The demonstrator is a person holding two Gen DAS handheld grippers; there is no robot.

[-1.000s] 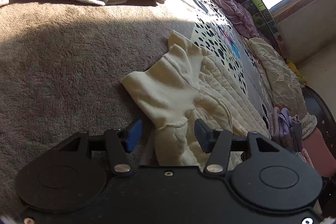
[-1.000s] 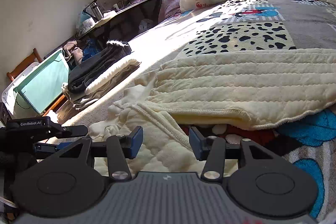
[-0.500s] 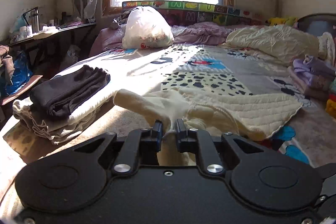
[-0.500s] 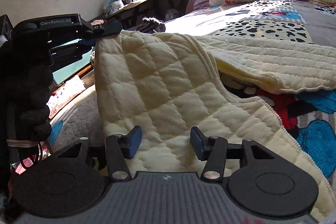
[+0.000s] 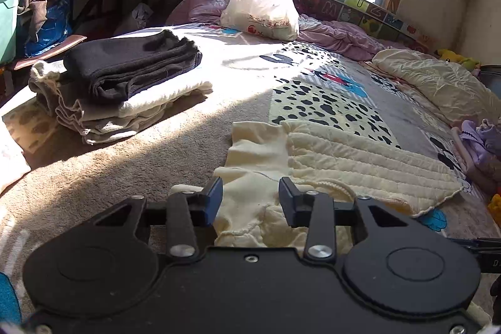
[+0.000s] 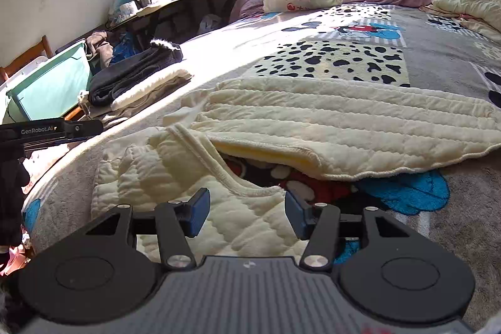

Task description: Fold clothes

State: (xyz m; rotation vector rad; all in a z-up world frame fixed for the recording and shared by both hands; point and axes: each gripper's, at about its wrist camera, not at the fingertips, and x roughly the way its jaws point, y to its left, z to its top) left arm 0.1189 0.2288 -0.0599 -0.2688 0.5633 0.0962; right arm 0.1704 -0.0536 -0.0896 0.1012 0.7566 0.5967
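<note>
Left hand-held gripper [image 5: 250, 197]: jaws spread apart, nothing between the pads, hovering over the smooth cuff end of the cream quilted garment [image 5: 344, 158]. Right hand-held gripper [image 6: 247, 213]: jaws also wide, nothing pinched, over the quilted near part of the same garment [image 6: 328, 121].

Garment lies on the bed [image 6: 438, 58], near its front edge, partly doubled over itself: the upper layer's stitched hem runs across the right view, with a gap under it showing the cartoon blanket [image 6: 407, 193]. Its right corner tapers to a point toward the bed's right side.

Open room: bare grey blanket to the left of the garment in the left view, up to the stack of folded clothes [image 5: 125, 83] near the left bed edge. Spotted panel beyond the garment is bare as far as the white plastic bag [image 5: 260, 11]. Right side has a crumpled cream quilt [image 5: 438, 83] and purple clothes [image 5: 482, 143], the latter cut off by the frame.

Hard to tell: which part of the garment is under each gripper body, hidden by the housings. Left gripper's arm shows at the left rim of the right view, mostly cut off
</note>
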